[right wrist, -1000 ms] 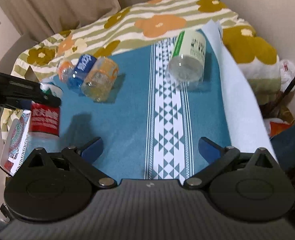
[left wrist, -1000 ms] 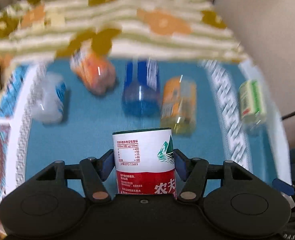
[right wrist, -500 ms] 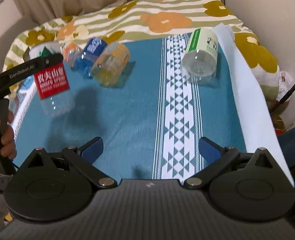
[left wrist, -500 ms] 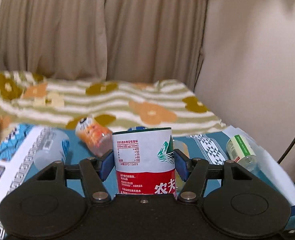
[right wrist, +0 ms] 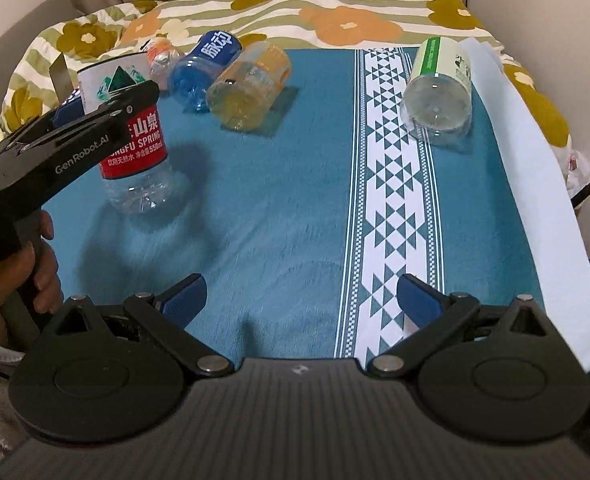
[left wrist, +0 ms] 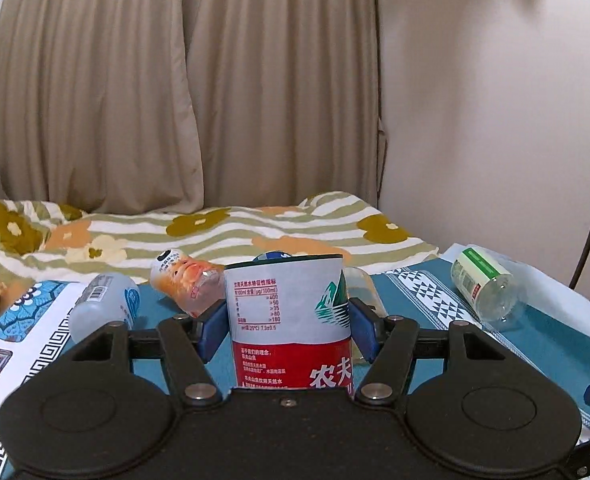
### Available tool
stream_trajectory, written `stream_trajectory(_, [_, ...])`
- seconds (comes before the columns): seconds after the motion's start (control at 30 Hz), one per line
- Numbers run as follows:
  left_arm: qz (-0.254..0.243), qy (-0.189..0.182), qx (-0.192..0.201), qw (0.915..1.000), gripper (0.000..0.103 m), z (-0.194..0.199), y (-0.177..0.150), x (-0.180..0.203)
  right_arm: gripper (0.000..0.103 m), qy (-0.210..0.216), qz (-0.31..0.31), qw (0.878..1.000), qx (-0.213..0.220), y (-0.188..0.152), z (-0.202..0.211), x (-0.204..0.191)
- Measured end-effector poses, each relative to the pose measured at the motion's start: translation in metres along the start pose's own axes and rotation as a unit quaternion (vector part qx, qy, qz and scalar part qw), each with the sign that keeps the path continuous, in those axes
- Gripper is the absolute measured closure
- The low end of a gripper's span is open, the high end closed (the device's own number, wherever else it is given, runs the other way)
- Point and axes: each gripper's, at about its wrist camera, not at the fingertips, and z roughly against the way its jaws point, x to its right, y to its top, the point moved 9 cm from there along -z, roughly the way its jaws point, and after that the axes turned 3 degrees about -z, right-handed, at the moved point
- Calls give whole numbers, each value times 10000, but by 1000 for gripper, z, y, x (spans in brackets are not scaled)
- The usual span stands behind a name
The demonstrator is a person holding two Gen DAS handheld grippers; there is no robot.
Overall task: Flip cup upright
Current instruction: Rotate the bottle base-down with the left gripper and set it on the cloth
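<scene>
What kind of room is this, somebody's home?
Most likely a bedroom at home: a flowered quilt lies behind the blue cloth, long beige curtains hang at the back, and drink bottles lie about.

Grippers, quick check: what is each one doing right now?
Left gripper: shut on the red-and-white-labelled water bottle, held about upright over the teal cloth.
Right gripper: open, holding nothing.

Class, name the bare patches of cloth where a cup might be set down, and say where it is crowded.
Free: teal cloth between red-label cup and white patterned band. Crowded: far edge, with blue cup, yellow cup, orange cup.
</scene>
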Motion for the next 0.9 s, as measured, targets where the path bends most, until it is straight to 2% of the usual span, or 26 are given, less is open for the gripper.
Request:
stream_trajectory(0.13, [-31,-13,-113,9999,35,6,0,2,0,0,14,10000,-8,-3,1,-4])
stream_trajectory(0.27, [84,-42,-617,9981,36,9,-5,3,0,27,-3,10000,27,-3,4,-7])
stream_trajectory(0.43, [281,-70,-936,9952,36,17,-9,1,0,63,-30,9999,139,-2,10,-9])
stream_trajectory(0.73, [324,-47,-1150,9928,36,17,-11,-1,0,73,-48,9998,195,-6,15,-11])
stream_trajectory(0.8, [277,-69,-1147,9930,25,18,-10,0,0,75,-68,9997,214,-7,16,-11])
stream_trajectory(0.87, [199,-81,-1082,9939,5,19,-6,2,0,72,-88,9996,245,-7,19,-11])
stream_trajectory(0.9, [149,-94,-1025,9946,4,20,-3,3,0,69,-98,9996,270,-7,20,-11])
